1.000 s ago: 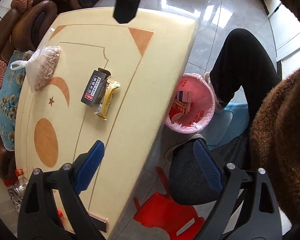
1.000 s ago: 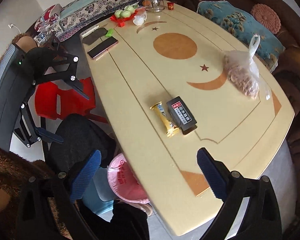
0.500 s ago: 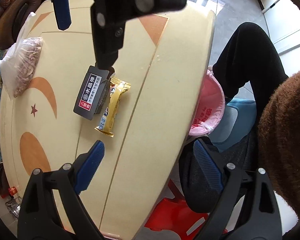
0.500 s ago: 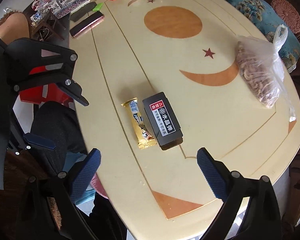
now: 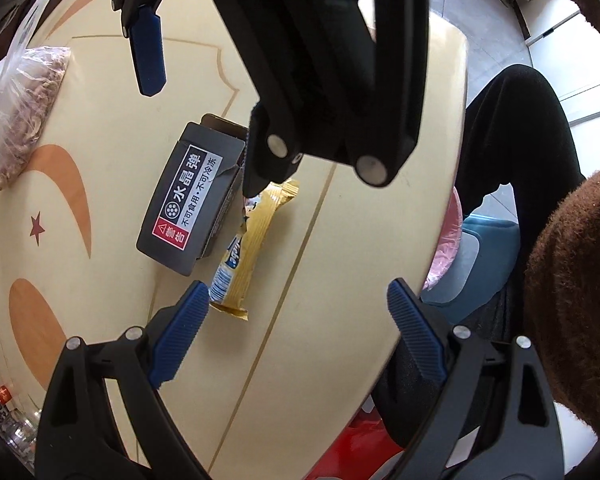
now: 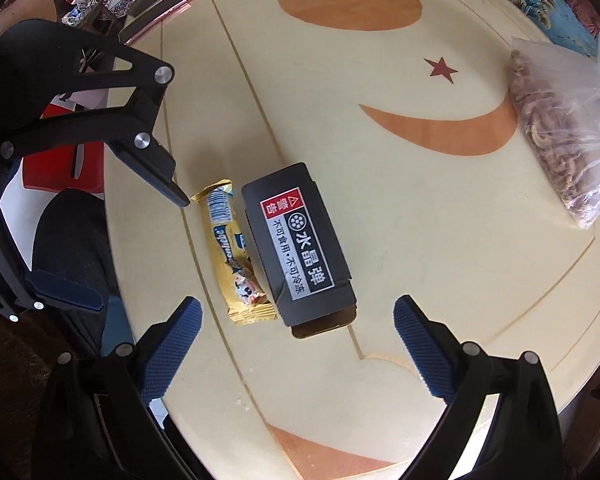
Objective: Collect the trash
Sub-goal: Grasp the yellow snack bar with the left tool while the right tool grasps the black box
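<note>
Right gripper (image 6: 296, 340) jaws spread wide, nothing held, just above black carton (image 6: 298, 252) w/ gold snack wrapper (image 6: 232, 256) touching its side on cream worktop (image 6: 400, 208), left gripper (image 5: 292, 328) jaws also released near wrapper end, bagged snacks (image 6: 560, 136) further off, pink bin (image 5: 444, 252) beside worktop edge.

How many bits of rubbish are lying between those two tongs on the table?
2: a black box and a gold snack wrapper touching its side, mid-table. Both the left tongs and right tongs are open. More may lie out of view.
</note>
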{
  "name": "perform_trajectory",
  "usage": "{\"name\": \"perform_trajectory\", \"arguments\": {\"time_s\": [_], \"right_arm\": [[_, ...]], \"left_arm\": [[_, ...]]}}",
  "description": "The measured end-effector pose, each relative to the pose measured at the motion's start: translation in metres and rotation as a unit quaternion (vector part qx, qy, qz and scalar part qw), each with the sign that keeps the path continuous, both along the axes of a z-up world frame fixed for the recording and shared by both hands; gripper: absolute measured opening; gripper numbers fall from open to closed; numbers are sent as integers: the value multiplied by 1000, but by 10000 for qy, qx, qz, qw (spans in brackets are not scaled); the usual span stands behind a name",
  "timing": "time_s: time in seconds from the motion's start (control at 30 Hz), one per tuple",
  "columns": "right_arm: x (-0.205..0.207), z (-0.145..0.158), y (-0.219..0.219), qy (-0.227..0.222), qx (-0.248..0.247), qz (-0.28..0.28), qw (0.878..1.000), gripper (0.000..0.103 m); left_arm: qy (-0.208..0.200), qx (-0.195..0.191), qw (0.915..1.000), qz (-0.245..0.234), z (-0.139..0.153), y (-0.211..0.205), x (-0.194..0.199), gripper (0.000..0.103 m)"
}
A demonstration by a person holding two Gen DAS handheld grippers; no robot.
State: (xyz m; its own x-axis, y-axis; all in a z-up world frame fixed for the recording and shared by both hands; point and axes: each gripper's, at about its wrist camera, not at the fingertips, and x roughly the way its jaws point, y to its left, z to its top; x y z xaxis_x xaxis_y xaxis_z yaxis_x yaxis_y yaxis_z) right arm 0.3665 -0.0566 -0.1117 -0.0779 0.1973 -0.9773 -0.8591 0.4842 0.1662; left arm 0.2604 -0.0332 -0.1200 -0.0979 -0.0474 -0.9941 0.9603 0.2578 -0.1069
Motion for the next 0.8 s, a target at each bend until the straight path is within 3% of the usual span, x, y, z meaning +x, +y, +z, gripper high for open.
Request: {"name": "perform_trajectory", "arguments": {"time_s": [0.5,0.8], "right_arm": [[15,-42,-6,109,559,-122,9983,94],[11,-44,-13,-243,938,-310,9948,83]], "left_arm": [[344,-111,9992,167,-38,1,20,88],[205,-138,9996,142,-47,-2,17,85]]}}
